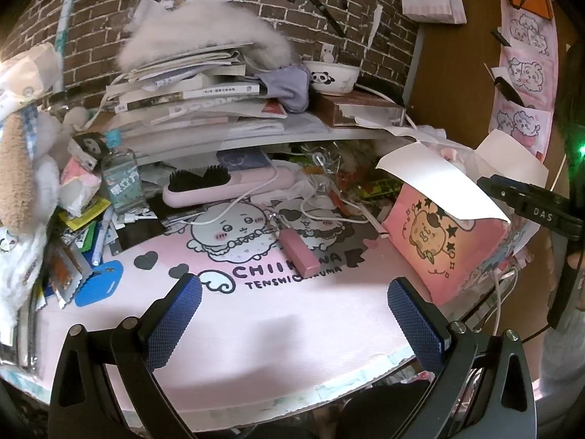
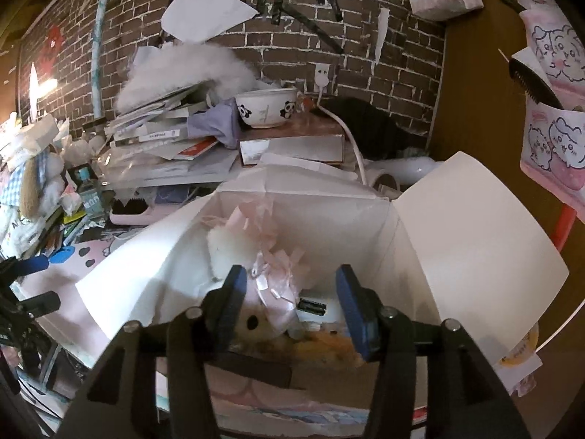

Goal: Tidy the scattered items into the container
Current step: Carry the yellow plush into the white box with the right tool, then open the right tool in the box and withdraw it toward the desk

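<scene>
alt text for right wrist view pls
The open right gripper hovers empty over an open pink box, white flaps spread, with plush toys and pink ribbon inside. Behind, a panda bowl tops stacked books against a brick wall.

"TENSHI" on desk mat (image 1: 292, 314)

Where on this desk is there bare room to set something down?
The pink desk mat is bare between the left tongs, the pink bar and the pink box. Crowded: the left edge around the blue card and the back by the hairbrush.
</scene>
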Tool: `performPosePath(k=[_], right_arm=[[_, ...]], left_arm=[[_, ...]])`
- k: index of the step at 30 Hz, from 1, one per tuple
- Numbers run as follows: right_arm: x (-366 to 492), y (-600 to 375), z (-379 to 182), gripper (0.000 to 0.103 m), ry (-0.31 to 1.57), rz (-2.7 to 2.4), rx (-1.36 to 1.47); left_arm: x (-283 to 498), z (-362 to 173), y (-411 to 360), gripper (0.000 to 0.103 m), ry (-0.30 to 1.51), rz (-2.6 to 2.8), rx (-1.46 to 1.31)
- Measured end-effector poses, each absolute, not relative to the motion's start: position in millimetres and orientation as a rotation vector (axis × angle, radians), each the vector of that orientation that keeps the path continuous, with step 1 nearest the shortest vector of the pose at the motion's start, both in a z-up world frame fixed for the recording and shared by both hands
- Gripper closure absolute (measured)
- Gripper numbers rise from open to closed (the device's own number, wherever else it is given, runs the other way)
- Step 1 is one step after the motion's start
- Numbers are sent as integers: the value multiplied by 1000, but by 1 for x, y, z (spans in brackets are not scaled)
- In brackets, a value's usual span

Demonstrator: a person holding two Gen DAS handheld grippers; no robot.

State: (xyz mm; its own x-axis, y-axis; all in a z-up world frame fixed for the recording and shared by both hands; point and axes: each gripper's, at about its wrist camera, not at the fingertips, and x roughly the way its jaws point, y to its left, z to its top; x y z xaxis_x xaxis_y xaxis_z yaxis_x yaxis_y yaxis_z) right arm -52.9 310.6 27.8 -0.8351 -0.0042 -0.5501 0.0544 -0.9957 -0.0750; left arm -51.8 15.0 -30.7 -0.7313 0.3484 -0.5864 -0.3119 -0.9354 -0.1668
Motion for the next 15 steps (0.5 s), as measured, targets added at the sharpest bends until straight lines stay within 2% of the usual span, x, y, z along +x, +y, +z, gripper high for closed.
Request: performPosePath(k=[4, 12, 15], right_arm=[[-48, 310, 33, 43, 100, -2963, 860], [-39, 294, 48, 39, 39, -2885, 788], [-32, 281, 53, 32, -18, -2801, 742]], left_arm=[[-54, -33, 17, 1, -76, 2627, -922], [-57, -36, 20, 1, -74, 2622, -935], [-58, -36, 20, 1, -75, 2628, -939]])
